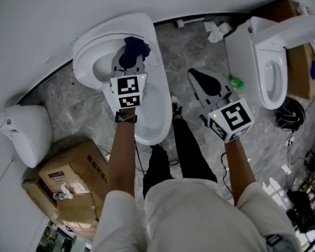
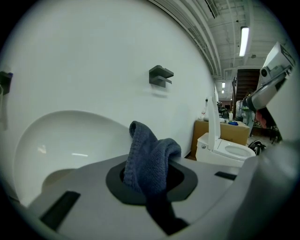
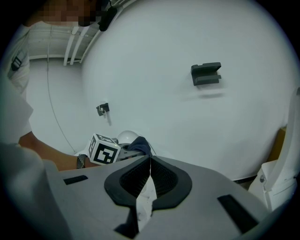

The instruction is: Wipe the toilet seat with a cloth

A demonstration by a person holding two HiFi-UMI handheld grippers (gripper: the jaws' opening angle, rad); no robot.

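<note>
A white toilet (image 1: pixel 90 47) stands against the wall at the upper left of the head view. My left gripper (image 1: pixel 130 57) hovers over its bowl, shut on a dark blue cloth (image 1: pixel 134 47) that bunches up past the fingertips. The left gripper view shows the cloth (image 2: pixel 151 157) pinched in my left gripper (image 2: pixel 152 177), with the toilet's white curve (image 2: pixel 61 140) behind it. My right gripper (image 1: pixel 198 77) hangs over the grey floor to the right of the toilet, shut and holding nothing. In the right gripper view my right gripper (image 3: pixel 150 165) points toward the wall, with the cloth (image 3: pixel 140 145) beyond it.
A second toilet (image 1: pixel 270 59) with its lid up stands at the right, a cardboard box (image 1: pixel 297 63) behind it. Another white fixture (image 1: pixel 23 132) and cardboard boxes (image 1: pixel 71 180) sit at the left. Crumpled paper (image 1: pixel 215 30) and cables (image 1: pixel 291 116) lie on the floor.
</note>
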